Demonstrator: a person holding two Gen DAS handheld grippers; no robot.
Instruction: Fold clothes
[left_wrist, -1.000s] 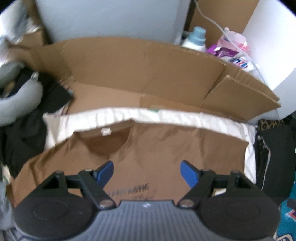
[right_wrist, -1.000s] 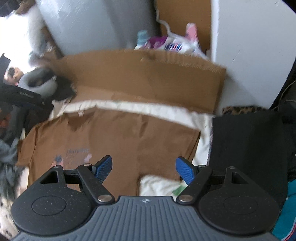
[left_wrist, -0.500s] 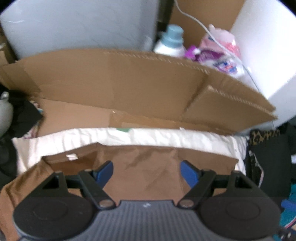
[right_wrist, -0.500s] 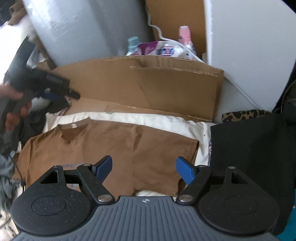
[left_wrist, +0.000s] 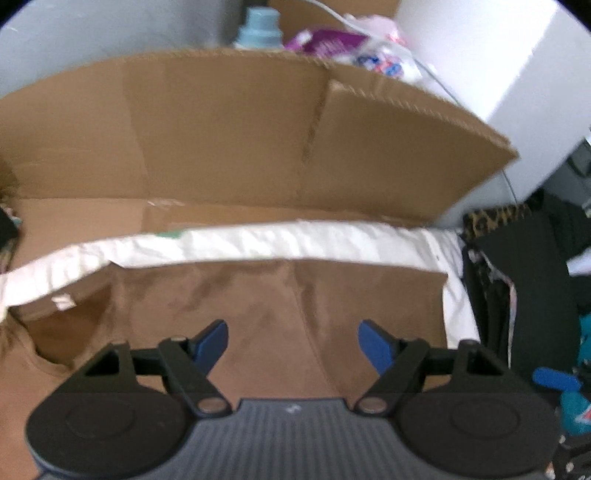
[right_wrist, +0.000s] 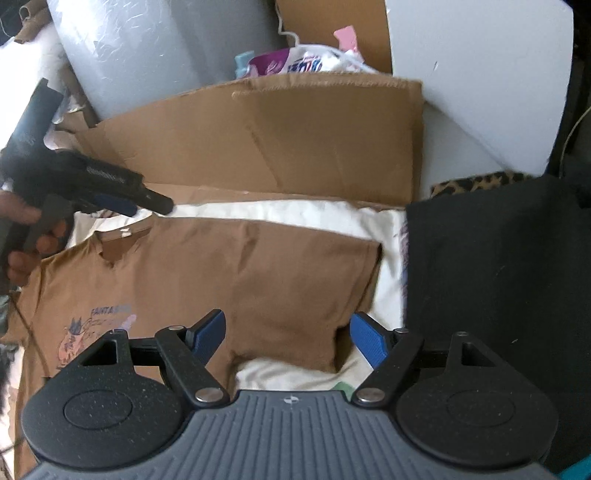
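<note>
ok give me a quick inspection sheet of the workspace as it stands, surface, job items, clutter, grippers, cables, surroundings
surface: white sheet spread in front of a cardboard panel.
job's things: brown t-shirt lies flat, print side up, unfolded, collar towards the left gripper.
clutter: black garment beside the shirt, leopard-print fabric behind it; teal item at the edge.
grippers: left gripper near the collar, right gripper over the sleeve; both jaws closing, nothing pinched.
cables: white cord behind the cardboard.
surroundings: detergent bottle, plastic packets, white wall panel.
</note>
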